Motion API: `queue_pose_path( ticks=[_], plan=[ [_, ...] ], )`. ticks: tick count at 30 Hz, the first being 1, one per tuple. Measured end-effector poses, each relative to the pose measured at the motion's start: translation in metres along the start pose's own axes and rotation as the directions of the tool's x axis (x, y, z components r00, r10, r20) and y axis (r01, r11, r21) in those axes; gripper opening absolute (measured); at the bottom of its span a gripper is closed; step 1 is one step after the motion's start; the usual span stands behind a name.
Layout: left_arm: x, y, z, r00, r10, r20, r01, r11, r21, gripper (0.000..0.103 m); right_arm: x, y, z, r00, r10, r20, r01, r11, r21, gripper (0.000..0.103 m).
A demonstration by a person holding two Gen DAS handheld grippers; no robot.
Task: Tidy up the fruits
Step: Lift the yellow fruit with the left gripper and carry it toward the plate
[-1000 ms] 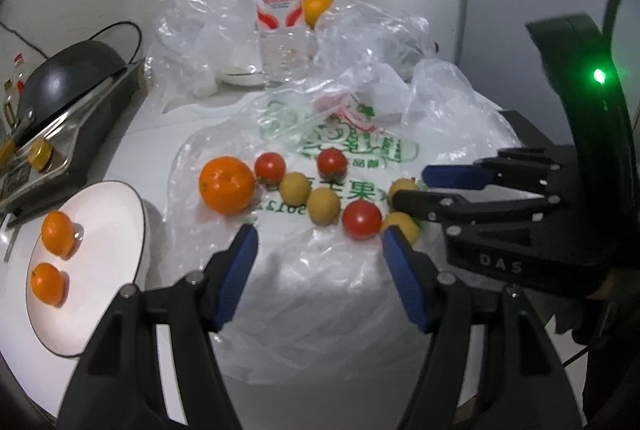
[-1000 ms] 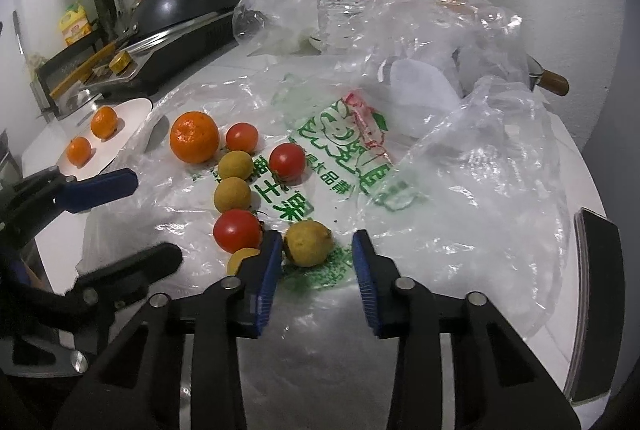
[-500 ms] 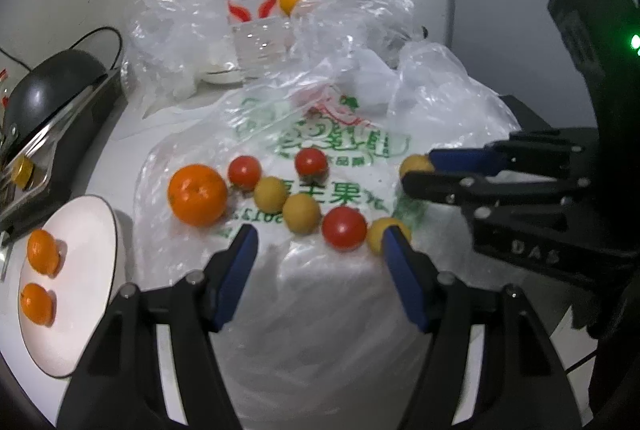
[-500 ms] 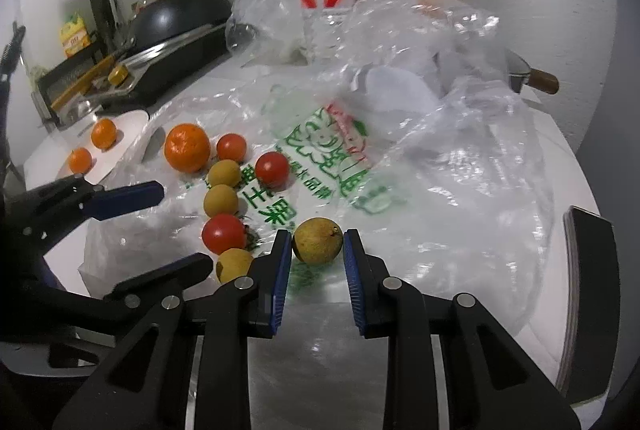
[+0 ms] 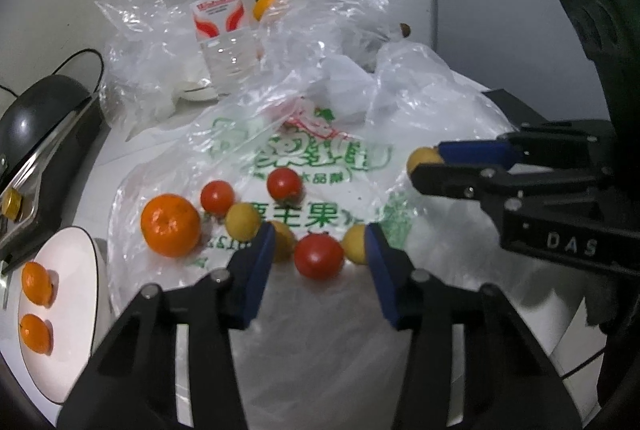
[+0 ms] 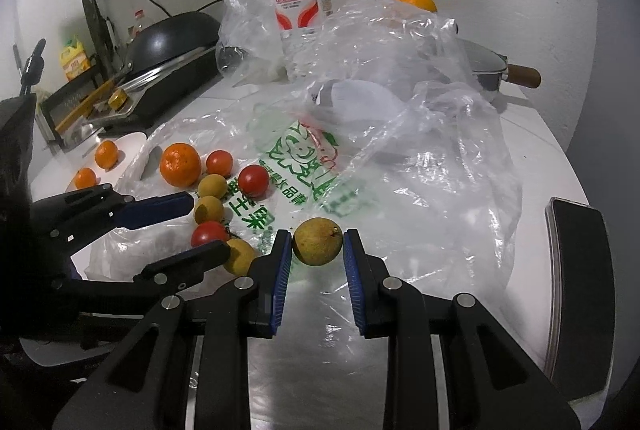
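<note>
**A:** What are the fruits lying on?

**B:** A thin, crinkled clear plastic bag (image 6: pixel 360 165) with green print, spread flat over the white bench (image 6: pixel 532 145). On it sit a dimpled round orange (image 5: pixel 171 224), three glossy red tomatoes and several small, matte yellow-brown round fruits.

**A:** And the right gripper?

**B:** The right gripper (image 6: pixel 316 250) has its blue ribbed jaws nearly closed, clamped on one yellow-brown fruit (image 6: pixel 318 241), a pad pressed against each side. From the left wrist view the same fruit peeks out at the jaw tips, right of the printing.

**A:** The left one?

**B:** The left gripper (image 5: pixel 320 254) has just been narrowing its jaws. They stand partly open around the nearest tomato (image 5: pixel 319 256), which lies between the pads; I see a gap on each side, so nothing is gripped. Its left pad overlaps a yellow fruit (image 5: pixel 282 241), its right pad another yellow fruit (image 5: pixel 356 244); whether they touch I cannot tell.

**A:** What else is around?

**B:** At the near left a smooth white plate (image 5: pixel 76 294) with a dark rim carries two small oranges. At the far side a clear water bottle (image 5: pixel 224 29) with a red-and-white label stands among crumpled clear bags, with another orange (image 5: pixel 267 2) behind it. A dark domed cooker sits far left, and a pan with a wooden handle (image 6: pixel 520 75) far right.
</note>
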State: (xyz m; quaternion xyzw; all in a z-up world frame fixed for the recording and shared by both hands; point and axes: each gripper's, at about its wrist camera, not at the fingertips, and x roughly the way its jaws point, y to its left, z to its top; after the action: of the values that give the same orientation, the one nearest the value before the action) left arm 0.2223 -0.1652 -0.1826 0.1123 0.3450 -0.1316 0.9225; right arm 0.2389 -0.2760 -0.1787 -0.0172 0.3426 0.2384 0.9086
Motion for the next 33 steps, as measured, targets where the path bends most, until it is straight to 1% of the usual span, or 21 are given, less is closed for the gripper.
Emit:
queue_pose_path(
  ticks=[3,6,7,9,13,16,19,25,30,33],
  plan=[
    [0.000,-0.002,-0.003,0.999,-0.045,-0.014,0.045,0.999,0.021,0.047,-0.001,-0.001,-0.001,1.000,0.005,0.003,-0.005,1.000,0.004,0.028],
    [0.002,-0.005,-0.007,0.999,-0.039,-0.036,0.041,0.998,0.050,0.043,-0.001,-0.002,-0.002,1.000,0.009,0.005,-0.009,1.000,0.007,0.028],
    [0.002,-0.006,-0.007,0.998,-0.048,-0.040,0.050,0.998,0.047,0.043,-0.002,-0.002,-0.003,1.000,0.010,0.007,-0.010,1.000,0.008,0.028],
    [-0.002,-0.008,-0.007,0.997,-0.065,-0.033,0.066,0.997,0.047,0.042,-0.002,-0.002,-0.004,1.000,0.012,0.007,-0.012,1.000,0.009,0.028],
    [-0.007,-0.024,-0.004,0.997,-0.078,-0.006,0.078,0.993,0.094,0.042,-0.004,-0.002,-0.004,1.000,0.013,0.011,-0.013,1.000,0.012,0.028],
    [-0.005,-0.033,-0.001,0.997,-0.076,0.003,0.075,0.989,0.124,0.040,-0.006,-0.003,-0.004,1.000,0.013,0.016,-0.014,1.000,0.013,0.028],
    [-0.004,-0.036,0.001,0.998,-0.069,0.008,0.067,0.989,0.135,0.040,-0.008,-0.004,-0.005,1.000,0.013,0.020,-0.013,1.000,0.016,0.028],
    [0.011,-0.034,0.007,0.999,-0.041,-0.024,0.044,0.990,0.136,0.034,-0.012,-0.010,-0.006,1.000,0.008,0.030,-0.009,0.999,0.032,0.028],
    [0.021,-0.030,0.012,0.999,-0.027,-0.036,0.032,0.991,0.130,0.031,-0.014,-0.013,-0.007,0.999,0.006,0.033,-0.008,0.999,0.038,0.028],
    [0.024,-0.028,0.014,0.999,-0.024,-0.043,0.029,0.991,0.133,0.027,-0.014,-0.013,-0.008,0.999,0.005,0.035,-0.007,0.999,0.042,0.028]
  ],
)
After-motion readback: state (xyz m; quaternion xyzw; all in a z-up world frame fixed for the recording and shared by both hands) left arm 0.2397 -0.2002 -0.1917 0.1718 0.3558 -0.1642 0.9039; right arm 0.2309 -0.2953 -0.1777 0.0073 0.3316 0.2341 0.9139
